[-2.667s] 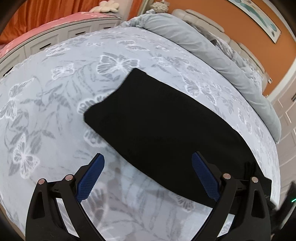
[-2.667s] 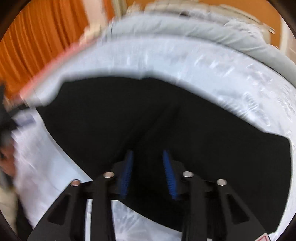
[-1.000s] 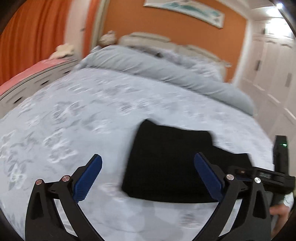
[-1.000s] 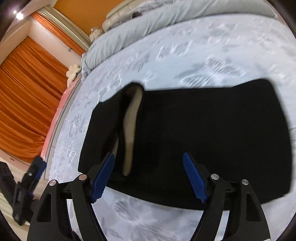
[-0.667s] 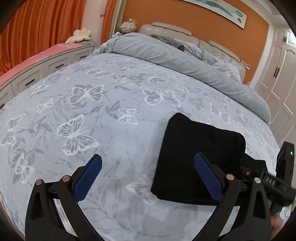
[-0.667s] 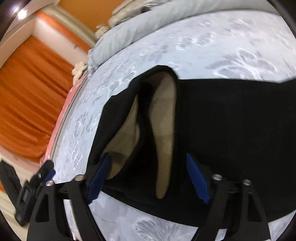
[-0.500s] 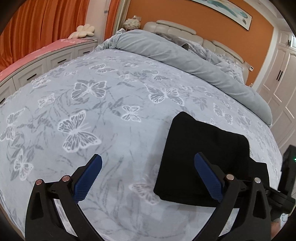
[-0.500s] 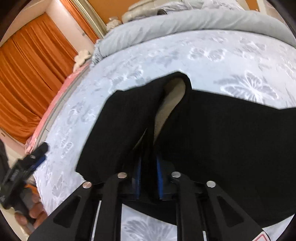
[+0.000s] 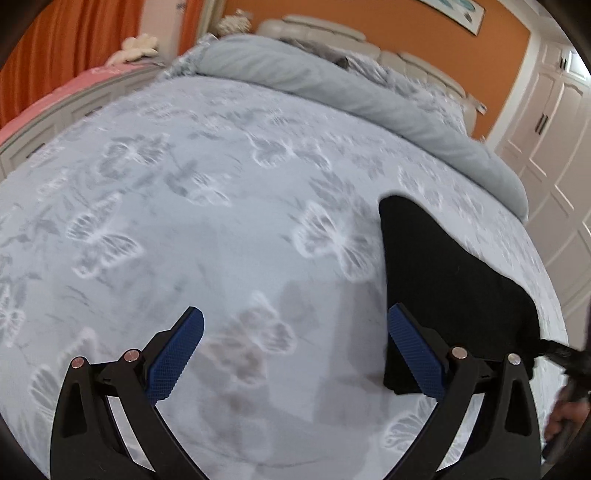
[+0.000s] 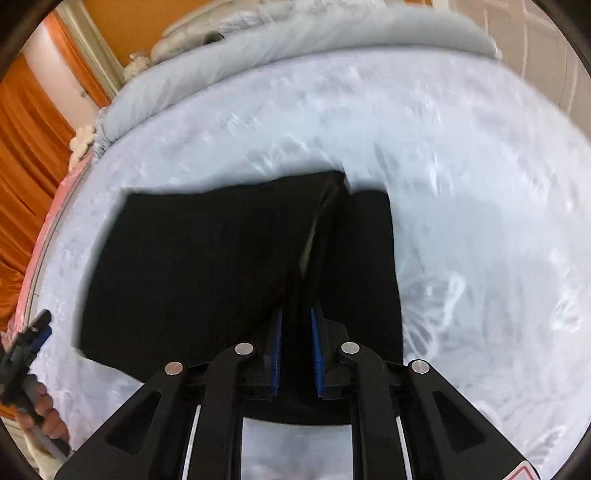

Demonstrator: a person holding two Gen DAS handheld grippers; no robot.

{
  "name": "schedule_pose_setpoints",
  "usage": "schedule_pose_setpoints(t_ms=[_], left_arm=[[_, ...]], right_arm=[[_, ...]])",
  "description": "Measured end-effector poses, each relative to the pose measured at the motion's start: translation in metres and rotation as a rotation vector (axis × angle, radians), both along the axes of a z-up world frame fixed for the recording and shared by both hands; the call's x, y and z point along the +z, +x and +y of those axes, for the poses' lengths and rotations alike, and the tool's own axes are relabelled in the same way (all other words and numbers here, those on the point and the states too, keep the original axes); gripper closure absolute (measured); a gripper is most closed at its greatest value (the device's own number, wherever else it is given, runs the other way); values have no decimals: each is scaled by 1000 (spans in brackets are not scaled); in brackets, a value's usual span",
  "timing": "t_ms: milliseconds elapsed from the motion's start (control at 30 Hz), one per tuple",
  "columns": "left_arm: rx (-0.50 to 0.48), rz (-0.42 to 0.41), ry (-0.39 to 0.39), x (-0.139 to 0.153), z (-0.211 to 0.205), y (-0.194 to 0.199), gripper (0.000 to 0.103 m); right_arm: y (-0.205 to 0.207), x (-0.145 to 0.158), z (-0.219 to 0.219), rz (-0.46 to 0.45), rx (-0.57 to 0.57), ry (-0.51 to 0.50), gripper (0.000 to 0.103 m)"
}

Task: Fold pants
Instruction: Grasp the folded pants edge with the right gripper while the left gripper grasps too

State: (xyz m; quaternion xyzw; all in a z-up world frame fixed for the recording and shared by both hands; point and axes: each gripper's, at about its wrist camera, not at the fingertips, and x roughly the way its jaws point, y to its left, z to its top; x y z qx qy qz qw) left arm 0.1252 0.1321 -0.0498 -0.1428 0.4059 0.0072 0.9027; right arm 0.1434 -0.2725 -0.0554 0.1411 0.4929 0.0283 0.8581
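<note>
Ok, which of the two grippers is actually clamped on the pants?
The right gripper: its blue pads pinch the black pants. The left gripper is wide open above the bedspread.

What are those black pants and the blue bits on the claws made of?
The pants look like soft, matte black knit or fleece: they fold limply and reflect no light. The exact fabric is unclear. The blue pads on the left claw look like textured rubber or plastic, showing a fine cross-hatched grid.

Walls: painted orange (image 9: 417,33), a framed picture (image 9: 460,9) hung high.
Bed: covered by a butterfly-print sheet (image 9: 207,206), a grey duvet (image 9: 332,86) rolled at the padded headboard (image 9: 321,31).
Curtains: orange (image 9: 62,40).
Wardrobe: white panelled doors (image 9: 550,122).
</note>
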Motion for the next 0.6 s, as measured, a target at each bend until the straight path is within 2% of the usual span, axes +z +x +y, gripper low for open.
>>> schedule_pose_setpoints(t_ms=[133, 233, 300, 333, 367, 400, 467, 533, 600], left_arm=[[-27, 24, -35, -9, -13, 3, 5], [-62, 30, -85, -14, -21, 6, 5], [-84, 48, -113, -18, -27, 9, 5], [-96, 57, -133, -21, -30, 11, 5], [-111, 67, -157, -24, -33, 14, 5], [-129, 87, -194, -28, -37, 17, 5], [-164, 128, -261, -37, -44, 25, 5], [-178, 177, -294, -49, -50, 34, 5], [-167, 152, -282, -52, -54, 36, 5]], right_arm=[[-14, 16, 4, -82, 34, 41, 83], [-18, 15, -11, -59, 40, 33, 77], [-19, 14, -22, -37, 15, 94, 63], [-22, 16, -27, -40, 1, 123, 60], [-26, 19, -34, -51, -12, 156, 50], [-29, 21, -40, -58, -24, 161, 38], [-35, 22, -47, -56, -52, 132, 23], [-34, 14, -53, -32, -49, 141, 19], [-30, -4, -59, 20, -54, 195, 19]])
